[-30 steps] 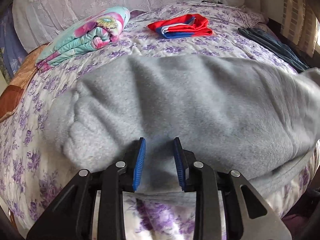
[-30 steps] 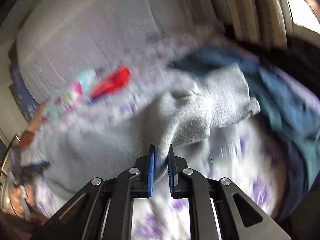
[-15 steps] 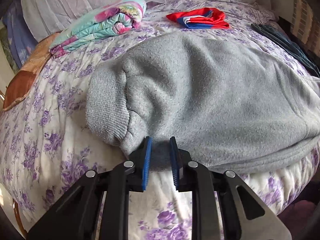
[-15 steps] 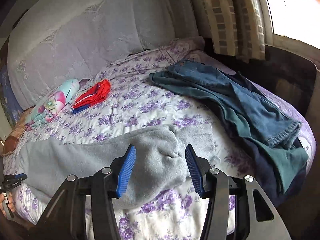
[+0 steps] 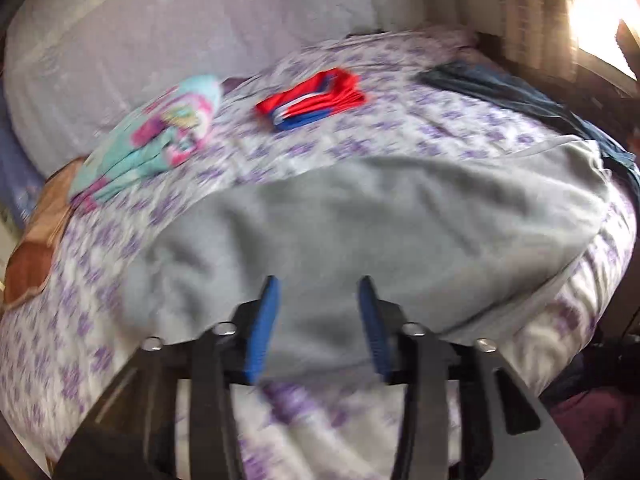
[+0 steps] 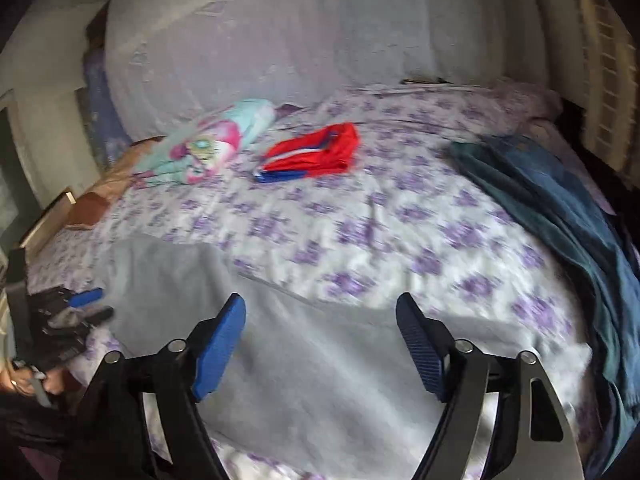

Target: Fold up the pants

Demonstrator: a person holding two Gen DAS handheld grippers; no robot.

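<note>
The grey sweatpants [image 5: 380,232] lie spread flat across the near part of the bed, folded lengthwise. My left gripper [image 5: 320,320] is open above their near edge, with grey cloth showing between the blue pads. My right gripper [image 6: 320,344] is wide open and empty above the pants [image 6: 304,364]. The left gripper also shows at the far left of the right wrist view [image 6: 86,306]. Both views are motion-blurred.
The bed has a purple-flowered sheet [image 6: 400,220]. A folded red and blue garment [image 6: 316,154] and a folded turquoise floral blanket [image 6: 212,144] lie at the back. Dark blue-green clothes [image 6: 560,216] lie along the right side. Pillows [image 6: 300,32] stand behind.
My left gripper let go of the pants' edge and opened. My right gripper opened wider and moved back over the flattened pants. The pants now lie flatter.
</note>
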